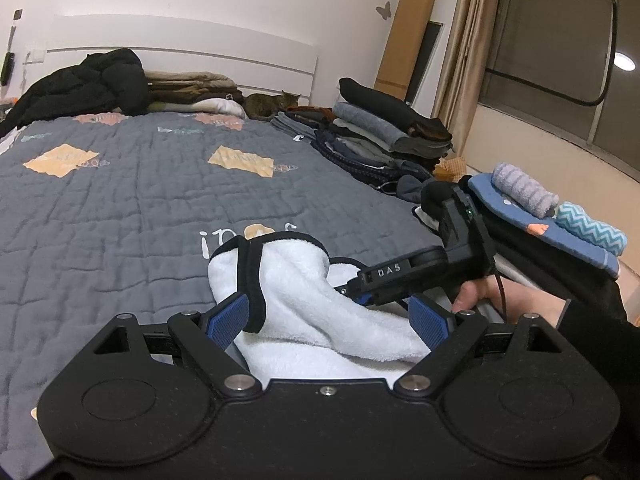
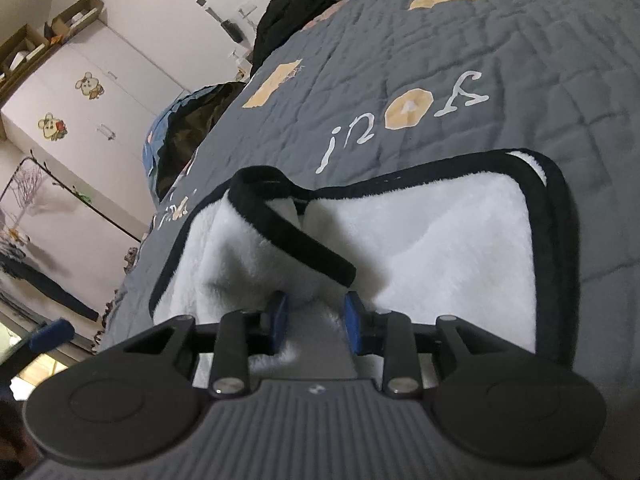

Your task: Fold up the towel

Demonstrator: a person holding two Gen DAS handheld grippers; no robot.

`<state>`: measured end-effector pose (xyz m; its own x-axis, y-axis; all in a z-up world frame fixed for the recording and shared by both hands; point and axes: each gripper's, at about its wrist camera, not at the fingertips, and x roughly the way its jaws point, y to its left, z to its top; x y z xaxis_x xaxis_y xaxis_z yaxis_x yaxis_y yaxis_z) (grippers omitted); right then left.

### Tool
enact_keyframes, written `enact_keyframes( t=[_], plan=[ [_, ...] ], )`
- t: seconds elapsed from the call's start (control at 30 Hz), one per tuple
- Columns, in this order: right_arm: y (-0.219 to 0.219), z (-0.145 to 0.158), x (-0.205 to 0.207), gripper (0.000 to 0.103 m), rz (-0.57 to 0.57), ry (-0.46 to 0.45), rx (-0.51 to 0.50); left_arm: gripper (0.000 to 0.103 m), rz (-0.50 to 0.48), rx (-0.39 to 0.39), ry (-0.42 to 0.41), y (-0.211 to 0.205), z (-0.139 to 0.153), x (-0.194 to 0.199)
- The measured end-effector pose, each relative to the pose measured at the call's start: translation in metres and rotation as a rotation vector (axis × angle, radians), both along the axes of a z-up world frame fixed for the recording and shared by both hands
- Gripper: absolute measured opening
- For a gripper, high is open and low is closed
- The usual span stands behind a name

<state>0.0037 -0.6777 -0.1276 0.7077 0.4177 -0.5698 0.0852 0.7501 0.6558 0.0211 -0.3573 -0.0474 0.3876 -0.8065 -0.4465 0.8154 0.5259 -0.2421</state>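
A white plush towel [image 1: 304,280] with black trim lies bunched on the grey quilted bed [image 1: 140,200]. My left gripper [image 1: 328,314] is open wide, its blue pads [image 1: 226,322] on either side of the bunched cloth, and a loop of trim hangs over the left finger. My right gripper [image 1: 354,294] reaches into the towel from the right, held by a hand [image 1: 480,296]. In the right wrist view the towel [image 2: 440,240] lies partly folded. A raised fold with a black edge [image 2: 296,232] stands in front of my right gripper [image 2: 316,308], which is shut on a pinch of white cloth.
A pile of folded clothes [image 1: 380,132] sits at the bed's far right, with a cat [image 1: 272,104] behind it. A black jacket [image 1: 88,84] lies at the far left. Two rolled towels [image 1: 524,188] rest on a blue board at right. A wardrobe [image 2: 92,92] stands beyond the bed.
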Motion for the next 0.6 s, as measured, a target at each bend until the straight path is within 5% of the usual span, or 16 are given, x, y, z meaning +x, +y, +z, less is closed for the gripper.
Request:
enact_keyframes(
  t=[0.33,0.43,0.47,0.6],
  plan=[
    [0.003,-0.003,0.011,0.037,-0.03,0.001,0.013,0.086,0.009,-0.003,0.003,0.005,0.001,0.004],
    [0.007,-0.003,0.013,0.017,-0.022,-0.015,0.018,0.086,0.013,-0.001,0.005,0.005,0.001,0.006],
    [0.008,-0.002,0.012,0.002,-0.009,-0.03,0.03,0.086,0.014,0.0,0.007,0.005,0.0,0.007],
    [0.006,0.008,0.012,0.0,-0.039,-0.042,0.019,0.086,0.016,-0.001,0.008,0.006,0.0,0.007]
  ],
)
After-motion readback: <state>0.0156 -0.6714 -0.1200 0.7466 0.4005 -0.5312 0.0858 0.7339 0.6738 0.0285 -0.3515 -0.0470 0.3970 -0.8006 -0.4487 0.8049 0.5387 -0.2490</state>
